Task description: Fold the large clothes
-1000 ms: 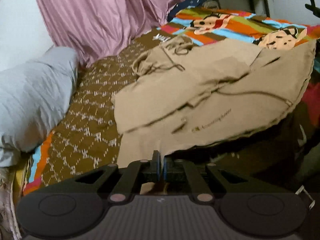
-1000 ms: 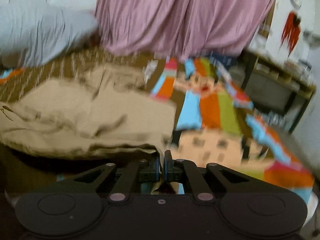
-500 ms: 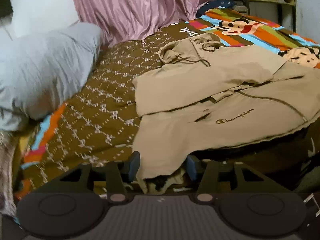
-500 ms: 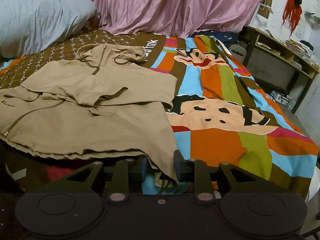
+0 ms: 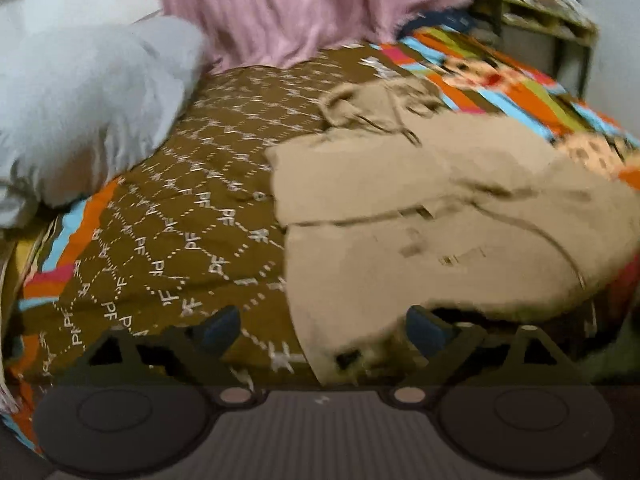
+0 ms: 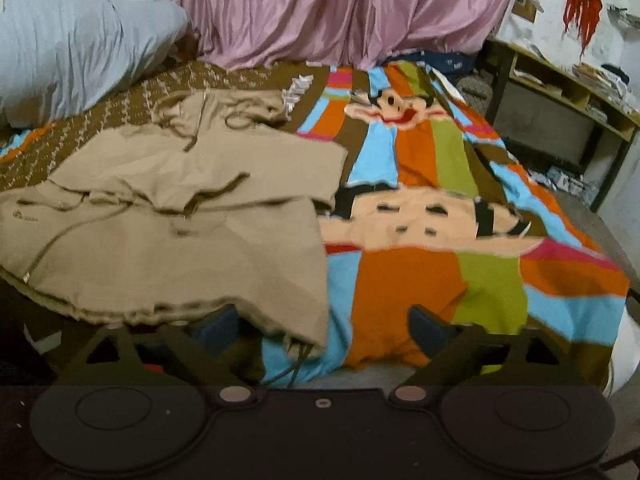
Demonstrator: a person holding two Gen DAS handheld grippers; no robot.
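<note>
A large tan hooded sweatshirt lies spread on the bed, hood toward the curtain, hem hanging over the near edge. It also shows in the right wrist view. My left gripper is open wide, with the sweatshirt's bottom left corner lying loose between its fingers. My right gripper is open wide too, with the bottom right corner and a dangling cord loose between its fingers. Neither gripper holds anything.
The bed carries a brown patterned cover and a bright striped cartoon blanket. A grey pillow lies at the far left. Pink curtains hang behind. A wooden shelf unit stands to the right.
Both grippers were shut on the sweatshirt's bottom corners, holding the hem up. They have opened wide and let go, and the hem has dropped onto the bed edge.
</note>
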